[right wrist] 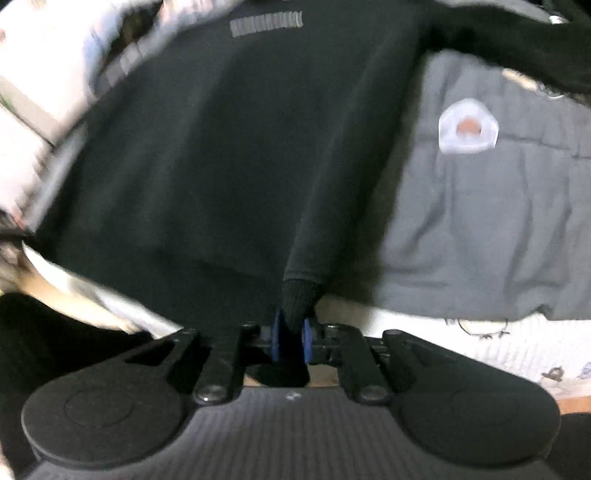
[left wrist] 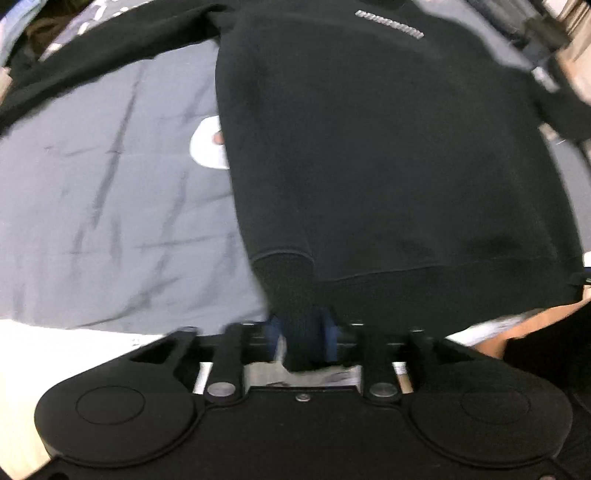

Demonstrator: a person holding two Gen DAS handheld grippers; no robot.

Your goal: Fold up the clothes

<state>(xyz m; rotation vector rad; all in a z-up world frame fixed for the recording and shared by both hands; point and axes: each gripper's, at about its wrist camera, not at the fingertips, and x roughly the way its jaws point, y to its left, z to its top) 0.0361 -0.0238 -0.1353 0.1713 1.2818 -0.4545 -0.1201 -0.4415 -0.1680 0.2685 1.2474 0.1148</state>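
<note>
A black sweatshirt (left wrist: pixel 369 147) with a small grey chest logo (left wrist: pixel 389 24) lies spread on a grey sheet (left wrist: pixel 110 203), collar at the far end. My left gripper (left wrist: pixel 301 332) is shut on the ribbed hem at the sweatshirt's near left corner. In the right wrist view the same sweatshirt (right wrist: pixel 221 147) fills the left and centre, and my right gripper (right wrist: pixel 291 339) is shut on the ribbed hem at its near right corner. One sleeve (left wrist: pixel 92 62) stretches out to the far left, the other sleeve (right wrist: pixel 517 48) to the far right. Both views are motion-blurred.
The grey sheet (right wrist: pixel 480 221) carries a white printed patch (right wrist: pixel 467 127) beside the sweatshirt; the same patch (left wrist: pixel 208 144) is half hidden under the fabric in the left view. White bedding (right wrist: pixel 480 343) lies along the near edge. Blurred clutter (left wrist: pixel 565 44) sits at the far right.
</note>
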